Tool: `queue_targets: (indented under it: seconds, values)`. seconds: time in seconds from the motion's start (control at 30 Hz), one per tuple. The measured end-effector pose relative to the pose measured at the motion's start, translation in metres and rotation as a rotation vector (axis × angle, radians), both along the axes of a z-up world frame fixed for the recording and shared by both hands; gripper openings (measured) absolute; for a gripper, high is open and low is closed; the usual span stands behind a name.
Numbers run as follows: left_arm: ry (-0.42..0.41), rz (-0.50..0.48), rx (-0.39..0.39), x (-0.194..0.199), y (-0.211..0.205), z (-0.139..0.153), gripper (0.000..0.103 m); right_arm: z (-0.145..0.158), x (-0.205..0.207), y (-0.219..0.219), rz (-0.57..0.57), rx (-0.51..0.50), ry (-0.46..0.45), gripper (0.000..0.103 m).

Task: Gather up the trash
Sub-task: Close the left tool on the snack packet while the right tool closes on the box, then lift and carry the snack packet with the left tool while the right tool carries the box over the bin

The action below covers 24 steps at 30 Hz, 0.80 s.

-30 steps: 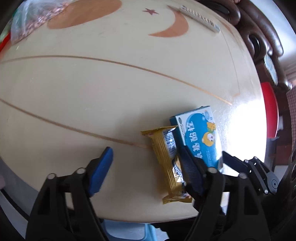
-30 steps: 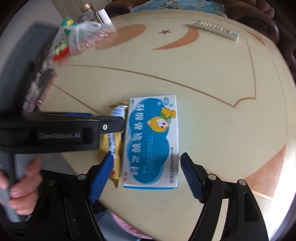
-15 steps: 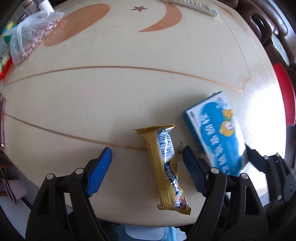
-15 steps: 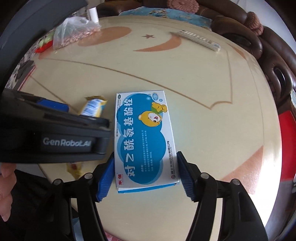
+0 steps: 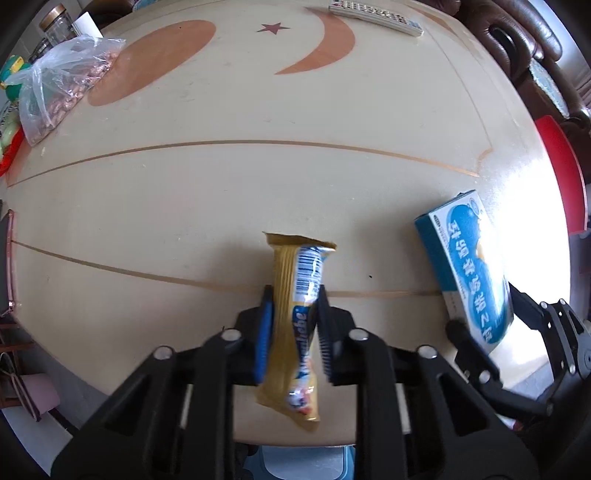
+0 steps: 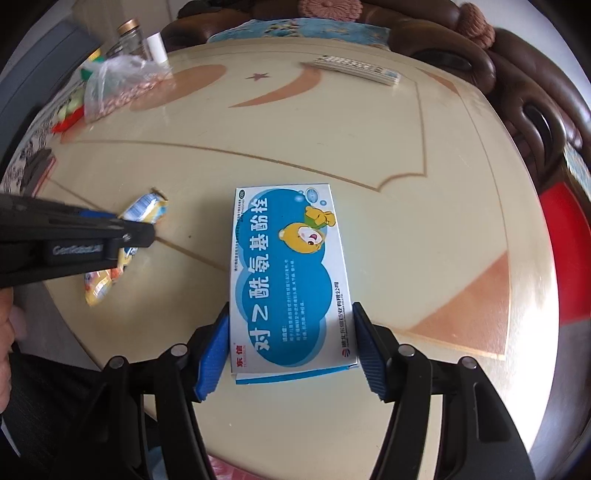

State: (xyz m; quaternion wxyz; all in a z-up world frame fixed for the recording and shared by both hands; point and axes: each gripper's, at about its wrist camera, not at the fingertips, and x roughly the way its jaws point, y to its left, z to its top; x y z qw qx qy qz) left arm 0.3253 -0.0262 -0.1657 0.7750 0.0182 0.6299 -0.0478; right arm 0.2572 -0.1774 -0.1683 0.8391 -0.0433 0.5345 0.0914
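Observation:
A gold snack wrapper (image 5: 299, 266) with a blue-and-white label lies near the front edge of the cream table (image 5: 221, 184). My left gripper (image 5: 294, 295) points down over it, its jaws closing, and the blue pads pinch the wrapper's middle. A blue-and-white medicine box (image 6: 288, 258) with a cartoon bear lies flat to the right. My right gripper (image 6: 290, 310) straddles its near end, with both pads against the box's long sides. The right wrist view shows the left gripper (image 6: 110, 236) on the wrapper (image 6: 146, 206). The left wrist view shows the box (image 5: 461, 251) between the right gripper's (image 5: 484, 310) fingers.
A clear bag of peanuts (image 5: 59, 88) and a glass jar (image 5: 55, 26) stand at the table's far left. A remote control (image 5: 376, 16) lies at the far edge. A brown sofa (image 6: 517, 74) and a red seat (image 5: 557, 166) border the right side.
My left gripper shifted right until the wrapper sat between its open jaws, then closed on it. My right gripper narrowed onto the box's sides.

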Motion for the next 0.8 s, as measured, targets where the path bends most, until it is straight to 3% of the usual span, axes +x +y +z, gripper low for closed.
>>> queue_targets:
  seconds: [0.27, 0.43, 0.8]
  values:
    - [-0.034, -0.049, -0.042, -0.007, 0.006, -0.001, 0.017, 0.005, -0.002, -0.014, -0.059, 0.02, -0.03, 0.06]
    - [-0.104, -0.075, -0.052, -0.024, 0.017, 0.012, 0.017, 0.02, -0.009, -0.016, -0.075, 0.029, -0.078, 0.06]
    - [-0.352, -0.135, -0.054, -0.081, 0.028, 0.083, 0.017, 0.08, -0.053, -0.002, -0.05, 0.004, -0.24, 0.06]
